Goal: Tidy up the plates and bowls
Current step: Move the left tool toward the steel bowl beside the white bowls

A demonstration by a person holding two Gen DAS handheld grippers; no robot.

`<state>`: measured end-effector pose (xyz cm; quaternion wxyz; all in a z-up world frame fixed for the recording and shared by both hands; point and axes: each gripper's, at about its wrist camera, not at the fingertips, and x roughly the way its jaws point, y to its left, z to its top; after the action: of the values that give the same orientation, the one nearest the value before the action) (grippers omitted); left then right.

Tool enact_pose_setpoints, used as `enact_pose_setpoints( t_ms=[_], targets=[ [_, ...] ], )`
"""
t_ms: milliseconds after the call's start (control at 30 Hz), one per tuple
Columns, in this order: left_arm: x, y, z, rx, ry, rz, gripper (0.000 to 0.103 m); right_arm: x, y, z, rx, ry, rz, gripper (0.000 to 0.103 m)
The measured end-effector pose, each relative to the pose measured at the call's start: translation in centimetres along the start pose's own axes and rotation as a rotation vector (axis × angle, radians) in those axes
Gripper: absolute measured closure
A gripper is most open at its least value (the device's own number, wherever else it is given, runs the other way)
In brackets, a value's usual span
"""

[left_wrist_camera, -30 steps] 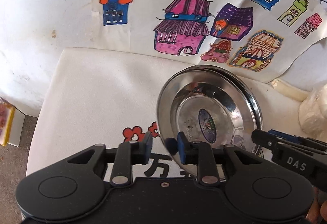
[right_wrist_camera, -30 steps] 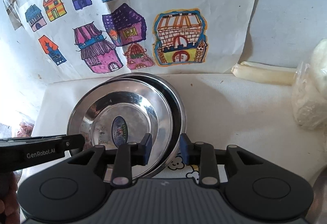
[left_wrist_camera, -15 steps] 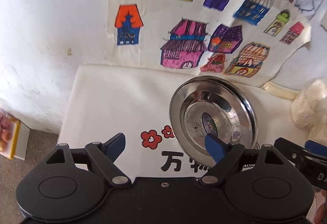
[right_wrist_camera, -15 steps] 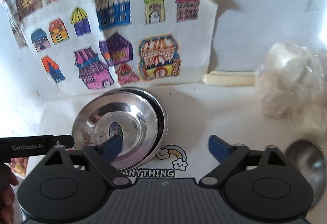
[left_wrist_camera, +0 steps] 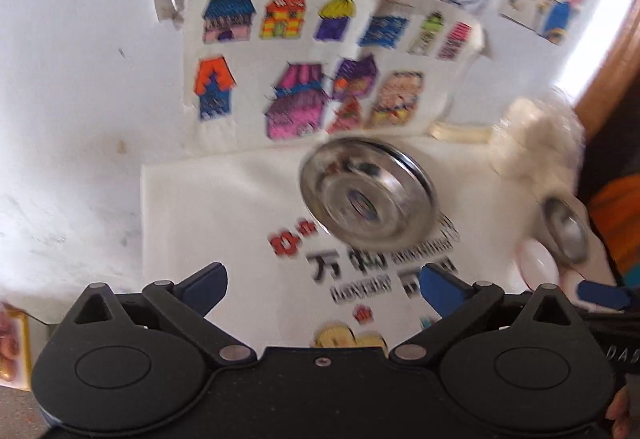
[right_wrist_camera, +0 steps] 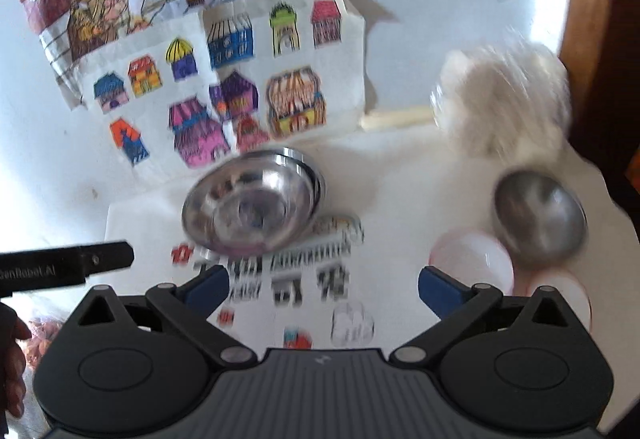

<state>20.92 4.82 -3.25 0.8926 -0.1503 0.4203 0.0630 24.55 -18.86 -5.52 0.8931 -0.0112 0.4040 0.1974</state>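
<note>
Two stacked steel plates (left_wrist_camera: 366, 195) lie on the white printed cloth (left_wrist_camera: 224, 207) near the wall; they also show in the right wrist view (right_wrist_camera: 252, 209). A steel bowl (right_wrist_camera: 538, 223) sits at the right beside white and pink dishes (right_wrist_camera: 472, 263); it also shows in the left wrist view (left_wrist_camera: 566, 233). My left gripper (left_wrist_camera: 322, 285) is open and empty, well back from the plates. My right gripper (right_wrist_camera: 322, 285) is open and empty too. Both views are motion-blurred.
Coloured house drawings (left_wrist_camera: 304, 95) hang on the white wall behind. A white bag (right_wrist_camera: 504, 99) and a pale roll (right_wrist_camera: 396, 117) lie at the back right. A wooden frame (left_wrist_camera: 608, 67) stands at the far right. The cloth's left edge (left_wrist_camera: 146, 223) drops off.
Both grippers let go of the plates, opened wide and pulled back and up. The plates now lie stacked on the cloth. The steel bowl has come into view.
</note>
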Motion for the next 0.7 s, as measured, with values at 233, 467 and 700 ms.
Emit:
enact_pose_setpoints(
  t_ms=[233,467,700],
  targets=[
    [0.1,1.0,-2.8,-0.017,0.111,-0.219,0.001,-4.2,0.3,-3.9,0.009,0.028,-0.070,0.000],
    [-2.0,0.0,-3.1,0.042,0.005,-0.286,0.001,-5.0,-1.2,-3.9,0.054,0.028,-0.133,0.000],
    [-1.6,-0.6,-2.5,-0.019,-0.004,-0.276,0.001,-3.6,-2.1,-3.3,0.018,0.068,-0.112,0.000]
  ],
)
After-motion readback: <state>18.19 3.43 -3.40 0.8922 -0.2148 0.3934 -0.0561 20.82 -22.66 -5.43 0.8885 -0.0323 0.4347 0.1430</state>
